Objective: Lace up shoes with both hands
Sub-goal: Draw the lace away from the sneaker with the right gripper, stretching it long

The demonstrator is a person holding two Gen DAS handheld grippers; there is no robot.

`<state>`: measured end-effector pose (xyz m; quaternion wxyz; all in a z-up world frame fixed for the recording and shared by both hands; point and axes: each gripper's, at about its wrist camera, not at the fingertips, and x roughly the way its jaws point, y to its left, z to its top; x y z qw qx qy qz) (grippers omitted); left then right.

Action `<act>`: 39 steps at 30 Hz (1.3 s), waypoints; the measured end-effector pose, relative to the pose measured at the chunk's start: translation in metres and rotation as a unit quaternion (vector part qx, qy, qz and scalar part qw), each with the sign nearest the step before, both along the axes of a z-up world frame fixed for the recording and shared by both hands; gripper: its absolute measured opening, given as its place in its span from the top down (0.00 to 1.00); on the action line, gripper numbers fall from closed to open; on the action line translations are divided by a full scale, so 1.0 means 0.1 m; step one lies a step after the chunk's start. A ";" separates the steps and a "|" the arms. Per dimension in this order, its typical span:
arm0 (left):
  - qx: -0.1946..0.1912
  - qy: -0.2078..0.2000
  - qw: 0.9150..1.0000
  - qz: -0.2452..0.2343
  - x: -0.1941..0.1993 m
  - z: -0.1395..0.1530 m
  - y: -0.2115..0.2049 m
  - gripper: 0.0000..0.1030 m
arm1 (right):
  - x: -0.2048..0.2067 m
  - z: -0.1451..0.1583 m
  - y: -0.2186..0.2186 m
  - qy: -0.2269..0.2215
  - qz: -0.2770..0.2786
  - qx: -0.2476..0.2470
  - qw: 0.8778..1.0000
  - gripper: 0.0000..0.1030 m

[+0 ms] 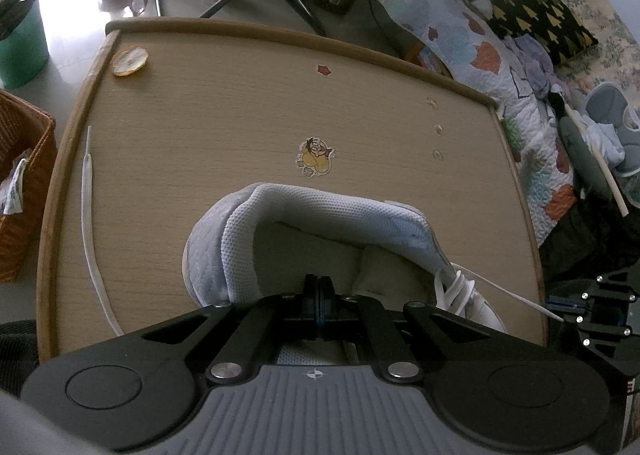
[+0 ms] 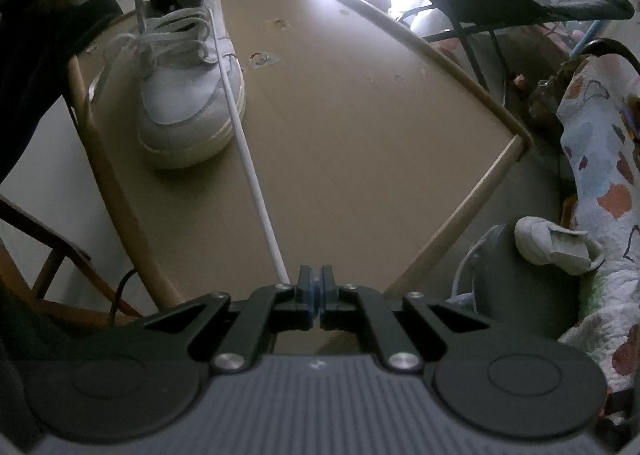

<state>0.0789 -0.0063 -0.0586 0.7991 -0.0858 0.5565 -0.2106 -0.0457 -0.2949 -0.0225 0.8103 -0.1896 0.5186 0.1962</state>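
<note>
Lacing well along: shoe near the table's edge, lower eyelets crossed; right gripper clamps taut lace, left gripper pinches the collar; tying remains.

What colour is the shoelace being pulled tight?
White; the shoelace shows best in the right wrist view.

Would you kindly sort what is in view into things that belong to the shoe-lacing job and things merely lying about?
Part of the job:
- shoe
- taut lace, clamped in the right gripper
- loose lace on the table
- left gripper, shut on the shoe's collar

Lying about:
- cartoon sticker
- green cup
- wicker basket
- quilt
- second shoe, off the table
</note>
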 end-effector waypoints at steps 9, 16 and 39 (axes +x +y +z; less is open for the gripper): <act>-0.001 -0.001 1.000 0.000 0.00 -0.01 0.02 0.93 | -0.04 -0.01 -0.05 0.007 -0.001 -0.007 1.000 0.98; -0.003 -0.001 1.000 0.000 0.00 -0.01 0.03 0.93 | -0.06 0.00 -0.07 0.009 0.002 -0.014 1.000 0.98; -0.004 -0.001 1.000 0.001 -0.02 0.02 0.00 0.93 | -0.11 -0.05 -0.14 0.014 0.019 -0.053 0.998 0.98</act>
